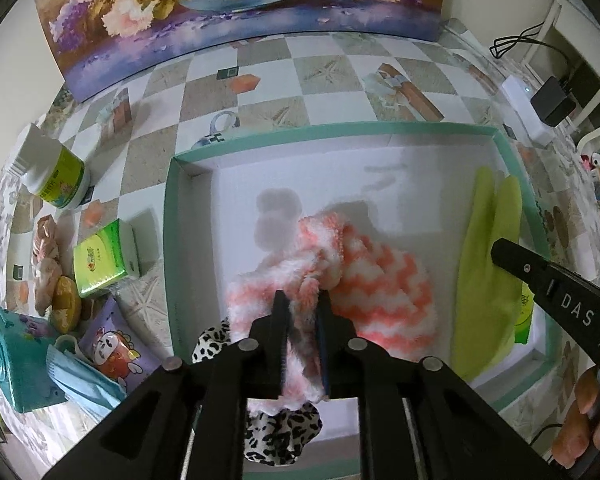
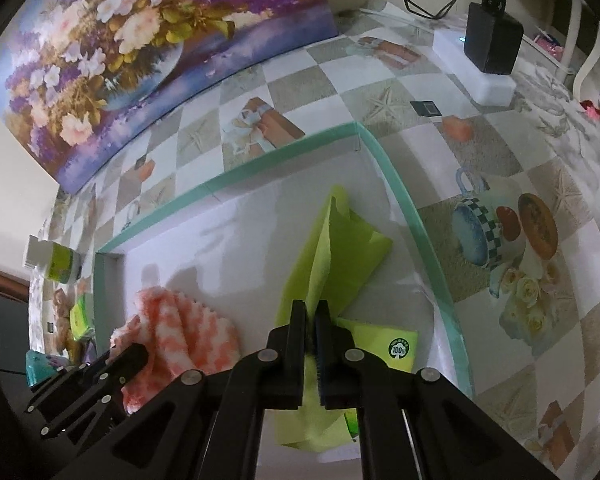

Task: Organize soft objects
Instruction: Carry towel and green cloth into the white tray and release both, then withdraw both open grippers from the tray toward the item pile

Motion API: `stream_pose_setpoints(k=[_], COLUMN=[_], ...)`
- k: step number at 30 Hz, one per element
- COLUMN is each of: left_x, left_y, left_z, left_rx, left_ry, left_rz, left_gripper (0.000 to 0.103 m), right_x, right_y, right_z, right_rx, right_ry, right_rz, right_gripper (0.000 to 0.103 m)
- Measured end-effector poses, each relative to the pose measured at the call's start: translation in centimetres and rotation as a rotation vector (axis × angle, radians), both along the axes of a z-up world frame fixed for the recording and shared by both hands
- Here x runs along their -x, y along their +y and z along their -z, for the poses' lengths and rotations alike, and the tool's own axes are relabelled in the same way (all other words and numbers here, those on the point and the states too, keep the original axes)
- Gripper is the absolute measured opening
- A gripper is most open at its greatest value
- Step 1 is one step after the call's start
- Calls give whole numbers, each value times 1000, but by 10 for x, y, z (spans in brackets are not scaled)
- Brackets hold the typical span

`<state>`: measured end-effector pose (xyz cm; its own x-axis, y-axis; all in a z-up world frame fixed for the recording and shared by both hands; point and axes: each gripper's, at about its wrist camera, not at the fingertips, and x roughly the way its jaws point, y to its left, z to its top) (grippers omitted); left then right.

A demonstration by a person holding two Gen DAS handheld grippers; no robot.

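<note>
A shallow white box with a teal rim [image 1: 340,128] lies on the table. My left gripper [image 1: 302,300] is shut on a fluffy pink-and-white striped cloth [image 1: 380,272] held over the box floor. A leopard-print fabric piece [image 1: 284,436] lies under my fingers at the box's near edge. My right gripper [image 2: 310,312] is shut on a lime-green cloth [image 2: 336,256] at the box's right side; this cloth also shows in the left wrist view [image 1: 488,264]. The pink cloth [image 2: 180,328] and left gripper [image 2: 136,356] appear at lower left in the right wrist view.
Left of the box are a white jar with green label [image 1: 56,172], a green carton [image 1: 104,256], snack packets [image 1: 116,344] and a teal pack [image 1: 16,360]. A flower painting [image 1: 240,12] stands behind. A white power strip with black adapter [image 2: 488,40] sits at far right.
</note>
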<state>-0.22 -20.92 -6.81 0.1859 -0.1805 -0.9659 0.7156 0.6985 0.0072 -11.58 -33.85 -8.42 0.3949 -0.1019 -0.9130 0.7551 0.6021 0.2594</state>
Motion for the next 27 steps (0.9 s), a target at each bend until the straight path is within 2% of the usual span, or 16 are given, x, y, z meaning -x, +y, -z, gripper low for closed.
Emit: stream_pose_setpoints(k=[2,4,6,7,10,11,14,15,18,19,20,21,22,24,27], left_x=[-1,-2,-2,-3,-8,-11,-20,-24,-34,-37,-42,-47,-50,-57,-68], left_y=[1,1,2,3,7,9,16,19,29,32,36,41,44,53,65], left_z=[-3,-9,-17,-20,-31,-35,-49,-54,-60,-61,-62,-62,-62,-63,-64], left_rx=[13,30,38,40,61,74,113,126,154,160,163,168,174,184,194], left_ry=[21,26,13,7,9,14,2,-9,-15,-14,-13,-9,-8,4,19], left_rz=[-8,-19,-21,-24,-47,-57,-90,-105,-146,-163,-186,-211,-223,-259,-313], left_gripper=[46,57,57,59,68,74,85,86,87,91,101,103,103,103,103], right_x=[-1,-1,-2,-2,-3,-3,-4,-4,-5,-6,-6,-7,-8,-9,-10], right_y=[1,1,2,3,6,7,12,13,18,19,20,22,24,26,25], right_z=[-4,-10,-14,-19,-31,-35,-49,-54,-64,-67,-69,-71,-72,-73,-71], right_rx=[11,28,42,57,92,103,143,157,192,202,209,224,239,272,271], right_ry=[5,15,19,19,17,15,9,8,7,8,9,11,14,34,46], right_rz=[-1,0,-1,-2,-13,-16,-23,-23,-29,-32,-34,-36,-38,-40,-36], right_gripper=[7,9,31,36,38,39,53,59,66,68,72,77,81,100,103])
